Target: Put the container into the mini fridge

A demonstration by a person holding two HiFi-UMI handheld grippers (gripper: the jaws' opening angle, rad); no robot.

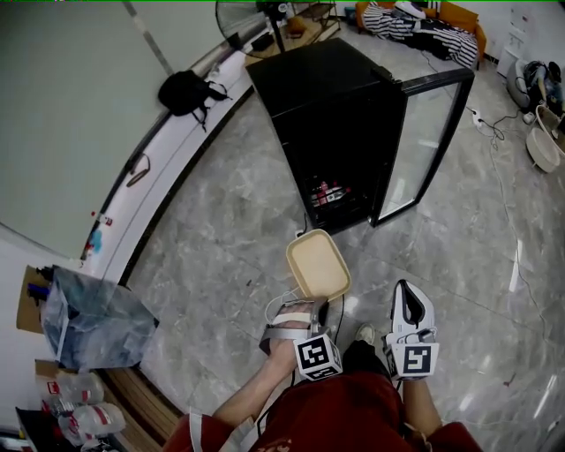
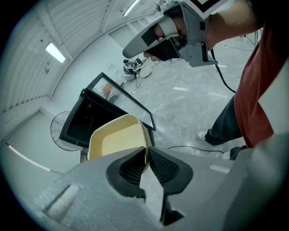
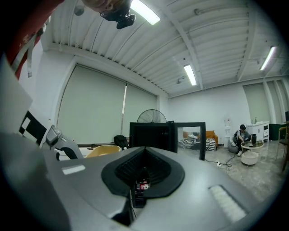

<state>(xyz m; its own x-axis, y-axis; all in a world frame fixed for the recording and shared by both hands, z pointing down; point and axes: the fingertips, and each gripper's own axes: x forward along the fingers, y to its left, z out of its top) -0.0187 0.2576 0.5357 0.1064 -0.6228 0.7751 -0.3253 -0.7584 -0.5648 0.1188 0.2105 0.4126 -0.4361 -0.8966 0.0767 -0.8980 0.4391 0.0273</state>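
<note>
The container (image 1: pixel 318 264) is pale cream-yellow; the mini fridge (image 1: pixel 328 106) is black; the floor (image 1: pixel 221 247) is grey with marble veining; the person's shirt (image 1: pixel 344 415) is dark red; the blanket (image 1: pixel 388 19) is striped black and white.

Mini fridge (image 1: pixel 335 132) stands ahead of me on the floor (image 1: pixel 229 238), its door (image 1: pixel 424 146) swung out to its right. Container (image 1: pixel 318 263) is between me and the fridge, near rim between the left gripper's (image 1: pixel 311 307) jaws. Right gripper (image 1: pixel 411 305) is just right of it, apart. Fan (image 1: pixel 243 18) and sofa (image 1: pixel 424 22) are behind the fridge, and a bag (image 1: pixel 185 91) sits on the ledge (image 1: pixel 132 194) to its left (cans (image 1: pixel 327 194) low inside the fridge). Plastic bag (image 1: pixel 93 322) is far left, near me.
</note>
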